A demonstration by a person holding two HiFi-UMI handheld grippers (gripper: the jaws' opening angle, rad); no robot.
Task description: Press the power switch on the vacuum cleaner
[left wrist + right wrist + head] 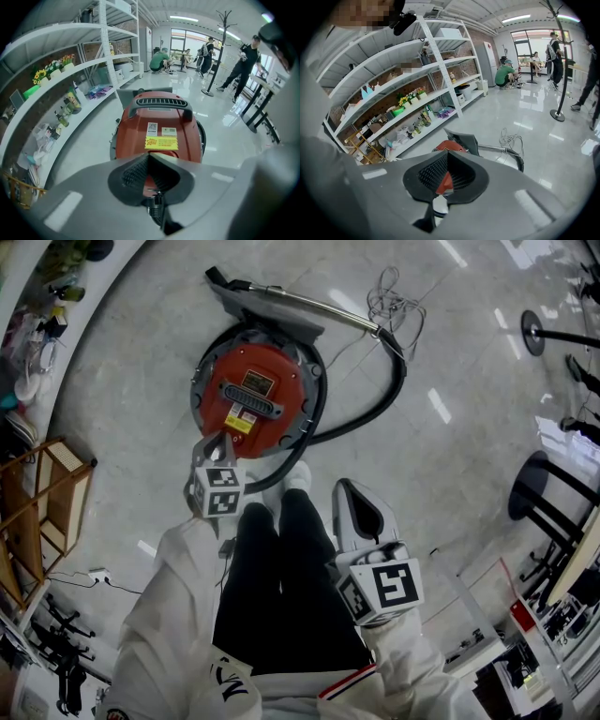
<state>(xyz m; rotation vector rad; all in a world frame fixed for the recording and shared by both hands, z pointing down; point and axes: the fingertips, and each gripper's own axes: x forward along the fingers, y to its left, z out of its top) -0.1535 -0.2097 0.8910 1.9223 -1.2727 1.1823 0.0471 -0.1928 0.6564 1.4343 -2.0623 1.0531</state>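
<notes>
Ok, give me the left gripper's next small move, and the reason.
Probably ease the left gripper forward and down onto the vacuum cleaner: its jaws are together, and it hangs over the red body's near edge. The switch itself I cannot pick out.

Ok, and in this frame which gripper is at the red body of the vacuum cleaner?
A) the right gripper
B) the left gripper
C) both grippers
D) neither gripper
B: in the head view the left gripper overlaps the near edge of the vacuum cleaner, while the right gripper is back beside the person's leg, well short of it.
</notes>
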